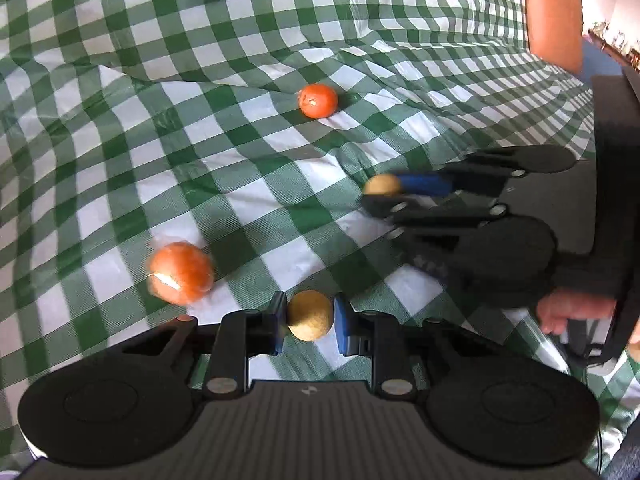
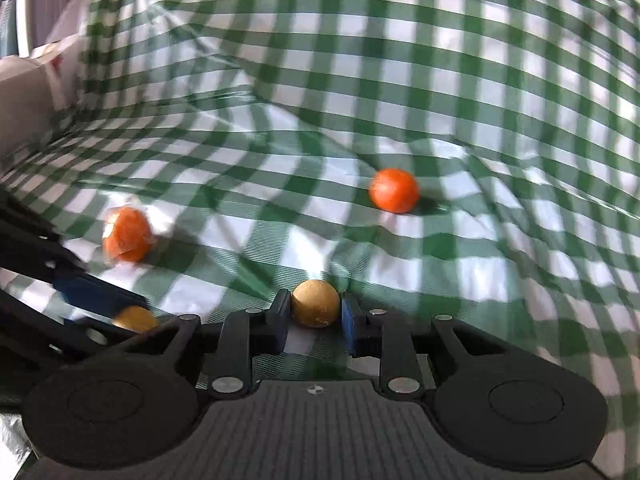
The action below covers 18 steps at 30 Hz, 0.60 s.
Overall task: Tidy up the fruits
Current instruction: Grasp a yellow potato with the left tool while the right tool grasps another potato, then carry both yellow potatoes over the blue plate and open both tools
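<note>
My left gripper (image 1: 310,320) is shut on a small tan round fruit (image 1: 310,315) just above the green checked cloth (image 1: 240,160). My right gripper (image 2: 315,312) is shut on a second tan round fruit (image 2: 316,303); it also shows in the left wrist view (image 1: 382,192) at the right, holding that fruit (image 1: 382,185). The left gripper (image 2: 128,312) with its fruit (image 2: 134,319) shows at the lower left of the right wrist view. A wrapped orange fruit (image 1: 181,273) (image 2: 127,234) lies near the left gripper. A bare orange fruit (image 1: 318,100) (image 2: 394,190) lies farther off.
The checked cloth (image 2: 480,120) is wrinkled and rises in folds at the back. A person's arm (image 1: 554,8) is at the upper right and a hand (image 1: 572,312) holds the right gripper's handle. A pale surface (image 2: 24,84) lies at the far left.
</note>
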Available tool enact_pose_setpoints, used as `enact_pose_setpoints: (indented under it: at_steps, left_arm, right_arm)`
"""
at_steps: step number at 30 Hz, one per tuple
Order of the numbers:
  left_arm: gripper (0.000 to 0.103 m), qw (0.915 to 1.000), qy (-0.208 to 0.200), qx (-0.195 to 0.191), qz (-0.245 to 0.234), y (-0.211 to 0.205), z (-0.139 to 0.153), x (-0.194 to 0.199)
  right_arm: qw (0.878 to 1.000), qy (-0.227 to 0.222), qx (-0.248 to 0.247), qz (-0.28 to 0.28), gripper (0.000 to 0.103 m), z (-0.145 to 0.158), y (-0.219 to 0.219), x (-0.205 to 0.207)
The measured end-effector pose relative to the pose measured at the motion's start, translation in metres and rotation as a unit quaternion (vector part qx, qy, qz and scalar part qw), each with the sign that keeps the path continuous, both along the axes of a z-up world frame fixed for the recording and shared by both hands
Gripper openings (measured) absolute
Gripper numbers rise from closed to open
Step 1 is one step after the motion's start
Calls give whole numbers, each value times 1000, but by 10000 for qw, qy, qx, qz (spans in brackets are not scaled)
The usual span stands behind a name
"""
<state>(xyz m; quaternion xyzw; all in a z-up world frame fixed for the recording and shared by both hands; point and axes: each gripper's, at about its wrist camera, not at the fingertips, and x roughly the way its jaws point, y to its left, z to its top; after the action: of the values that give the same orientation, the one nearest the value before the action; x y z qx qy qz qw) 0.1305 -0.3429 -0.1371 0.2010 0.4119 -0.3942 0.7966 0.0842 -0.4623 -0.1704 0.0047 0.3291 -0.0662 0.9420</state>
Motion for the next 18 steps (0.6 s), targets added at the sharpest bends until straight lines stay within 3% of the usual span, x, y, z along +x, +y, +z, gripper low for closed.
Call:
enact_pose_setpoints:
  at_steps: [5, 10, 14, 18]
  left_arm:
    - [27, 9992, -79, 297, 246, 25, 24, -14]
    - [27, 9964, 152, 530, 647, 63, 53, -38]
    - [27, 9916, 73, 875, 946, 97, 74, -65]
    - [27, 9888, 63, 918, 1173, 141, 95, -90]
  right_arm:
    - [9971, 0, 94, -761, 27, 11, -14, -27]
    - [9914, -44, 264, -1279, 28, 33, 3, -73]
    - [9887, -161, 440, -1427, 28, 60, 32, -112]
    - [9890, -290, 645, -1300, 28, 89, 76, -145]
